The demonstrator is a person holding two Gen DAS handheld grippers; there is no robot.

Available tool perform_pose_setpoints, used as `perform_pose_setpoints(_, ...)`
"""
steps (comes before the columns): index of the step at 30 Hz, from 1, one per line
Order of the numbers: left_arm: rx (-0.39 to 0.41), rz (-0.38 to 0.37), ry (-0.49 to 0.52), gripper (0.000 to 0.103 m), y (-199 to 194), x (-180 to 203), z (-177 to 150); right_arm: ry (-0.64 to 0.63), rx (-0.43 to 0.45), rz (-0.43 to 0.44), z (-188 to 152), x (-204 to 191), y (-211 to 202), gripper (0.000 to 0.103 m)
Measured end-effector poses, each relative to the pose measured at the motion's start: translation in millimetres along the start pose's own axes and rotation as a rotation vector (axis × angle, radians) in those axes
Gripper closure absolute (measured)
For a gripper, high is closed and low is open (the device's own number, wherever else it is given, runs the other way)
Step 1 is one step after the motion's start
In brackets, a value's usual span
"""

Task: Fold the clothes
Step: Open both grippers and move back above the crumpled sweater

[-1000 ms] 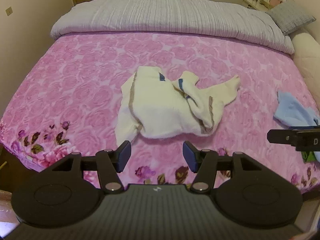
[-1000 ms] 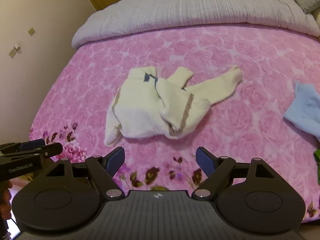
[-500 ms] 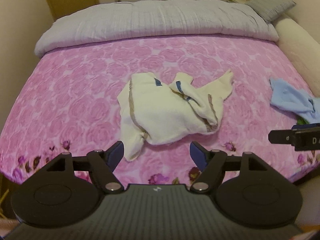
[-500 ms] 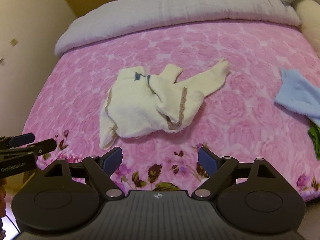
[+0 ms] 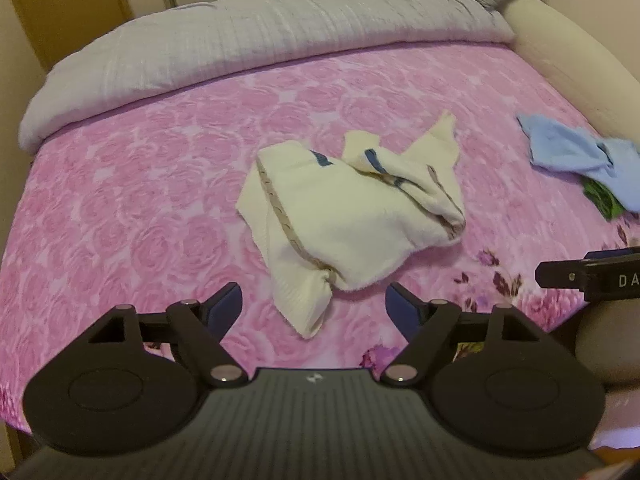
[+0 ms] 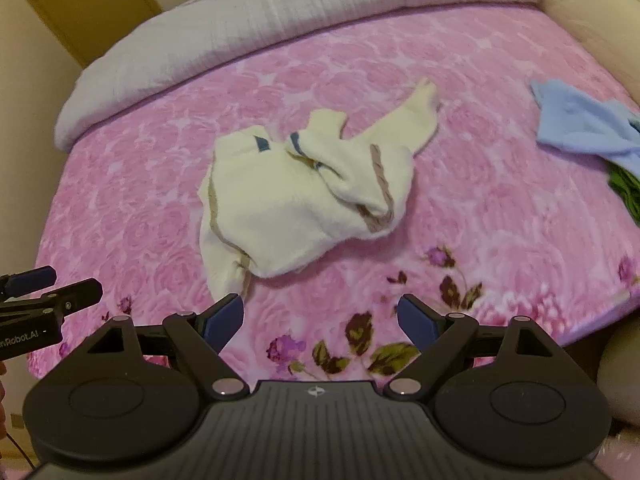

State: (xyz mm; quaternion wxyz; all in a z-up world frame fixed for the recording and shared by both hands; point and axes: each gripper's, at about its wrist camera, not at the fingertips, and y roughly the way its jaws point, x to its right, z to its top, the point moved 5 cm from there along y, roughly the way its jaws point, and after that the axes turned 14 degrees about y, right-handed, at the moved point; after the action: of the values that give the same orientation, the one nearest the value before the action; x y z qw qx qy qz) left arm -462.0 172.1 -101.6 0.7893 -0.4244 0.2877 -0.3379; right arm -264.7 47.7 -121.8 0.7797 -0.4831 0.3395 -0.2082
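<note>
Left wrist view
Left tool (image 5: 314, 306): blue pads wide apart, gripping nothing, hovering over the near bed edge.
Cream sweater (image 5: 348, 216): crumpled mid-bed at 12 o'clock, one sleeve trailing toward 1 o'clock.
Blue garment (image 5: 572, 156): at 2 o'clock, well apart.

Right wrist view
Right tool (image 6: 320, 318): pads spread, empty.
Cream sweater (image 6: 296, 196): at 12 o'clock on the pink floral blanket (image 6: 500, 208).
Left tool (image 6: 48, 292): at 9 o'clock.

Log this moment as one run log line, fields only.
stage: approach | left gripper: open, empty | right gripper: open, empty | cream garment: crumpled on pink bedspread, untouched | blue garment: aside at right
</note>
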Motion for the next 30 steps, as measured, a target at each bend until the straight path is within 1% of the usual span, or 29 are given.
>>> perform_pose_setpoints(7,-0.029,-0.064,0.027,0.027,17.2,-6.3,-8.8,0.032,-0.015,-0.061,-13.5,-7.6,7.6,0.015)
perform_pose_setpoints(10,-0.043,-0.079,0.037,0.027,26.8,-6.6,-7.5,0.034,-0.024,-0.076,-12.0,-8.1,14.8,0.014)
perform_pose_setpoints(15,-0.074,-0.086,0.020,0.027,40.6,-10.9,-5.5,0.029,-0.060,-0.091,-4.1,-9.3,31.6,0.014)
perform_pose_setpoints(20,-0.112,-0.062,-0.046,0.027,63.7,-25.7,1.7,-0.012,-0.097,-0.096,15.4,-6.6,57.6,0.014)
perform_pose_setpoints(25,-0.160,-0.051,-0.075,0.027,105.4,-27.4,8.9,-0.050,-0.112,-0.119,39.3,16.1,91.1,0.015)
perform_pose_setpoints(27,-0.179,-0.057,-0.079,0.027,123.5,-26.1,10.9,-0.046,-0.115,-0.144,48.3,30.3,107.0,0.022)
perform_pose_setpoints(30,-0.199,-0.076,-0.074,0.027,149.3,-26.0,15.2,-0.026,-0.120,-0.160,61.0,46.8,128.7,0.027)
